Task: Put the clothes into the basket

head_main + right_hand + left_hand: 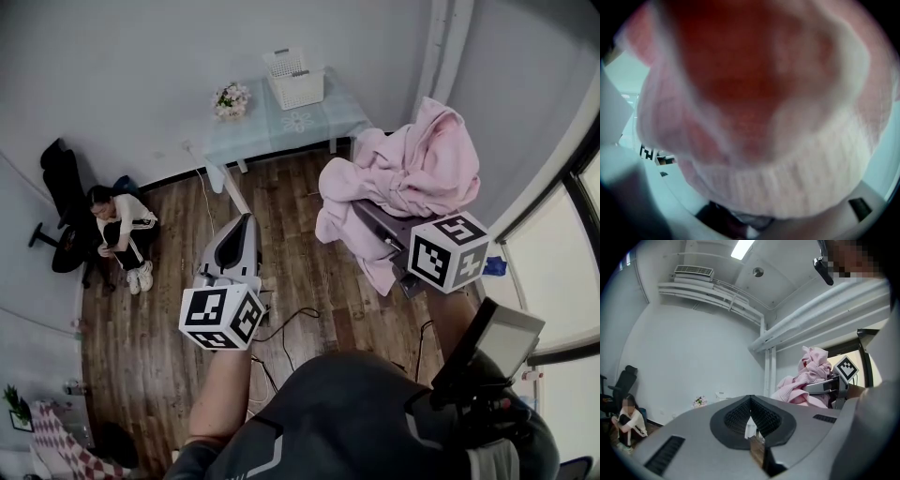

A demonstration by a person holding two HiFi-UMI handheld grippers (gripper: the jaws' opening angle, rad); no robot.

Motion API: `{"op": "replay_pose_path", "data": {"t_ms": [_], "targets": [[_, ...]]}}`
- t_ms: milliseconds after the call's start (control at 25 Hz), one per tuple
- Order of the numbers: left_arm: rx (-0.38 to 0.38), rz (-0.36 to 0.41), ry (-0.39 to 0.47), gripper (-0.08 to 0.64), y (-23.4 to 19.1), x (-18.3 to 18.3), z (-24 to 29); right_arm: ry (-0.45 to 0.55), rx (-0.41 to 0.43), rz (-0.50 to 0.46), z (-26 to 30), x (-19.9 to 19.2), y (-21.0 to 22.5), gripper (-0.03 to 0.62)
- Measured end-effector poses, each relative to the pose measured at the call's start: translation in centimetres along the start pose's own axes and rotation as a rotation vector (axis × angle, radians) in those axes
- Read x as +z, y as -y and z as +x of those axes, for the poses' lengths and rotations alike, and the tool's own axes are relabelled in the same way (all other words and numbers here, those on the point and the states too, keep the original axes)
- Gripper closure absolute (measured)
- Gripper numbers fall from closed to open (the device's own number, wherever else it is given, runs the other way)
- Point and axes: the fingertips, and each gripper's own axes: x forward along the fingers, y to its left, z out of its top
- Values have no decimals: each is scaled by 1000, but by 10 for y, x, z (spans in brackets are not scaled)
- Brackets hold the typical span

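A pink knitted garment [412,164] hangs bunched in the air at the right, held up by my right gripper [364,204], whose jaws are buried in the cloth and shut on it. In the right gripper view the pink garment [754,117] fills nearly everything. It shows again in the left gripper view as a pink bundle [806,376]. The white slatted basket [298,89] stands on a pale table [323,120] by the far wall. My left gripper [247,220] is held lower at the centre left, its pads [761,416] pressed together at the tips, with nothing in them.
A small pot of flowers [231,98] sits on the table left of the basket. A person [122,234] sits on the wooden floor at the left beside a black office chair [61,202]. Cables [291,323] trail over the floor below the grippers.
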Motion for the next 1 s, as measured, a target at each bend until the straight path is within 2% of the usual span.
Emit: {"op": "replay_pose_path", "data": {"t_ms": [160, 400, 600, 760, 1000], "targets": [[-10, -7, -10, 551, -34, -2, 11, 5, -18, 10, 23, 5, -12, 209], [-35, -29, 3, 551, -42, -7, -18, -1, -57, 9, 10, -6, -35, 209], [-9, -46, -14, 551, -68, -9, 41, -35, -32, 6, 68, 4, 4, 209], [37, -22, -26, 551, -89, -12, 94, -31, 15, 38, 123, 10, 46, 209], [64, 15, -4, 551, -90, -4, 88, 11, 51, 45, 128, 12, 45, 209]]}}
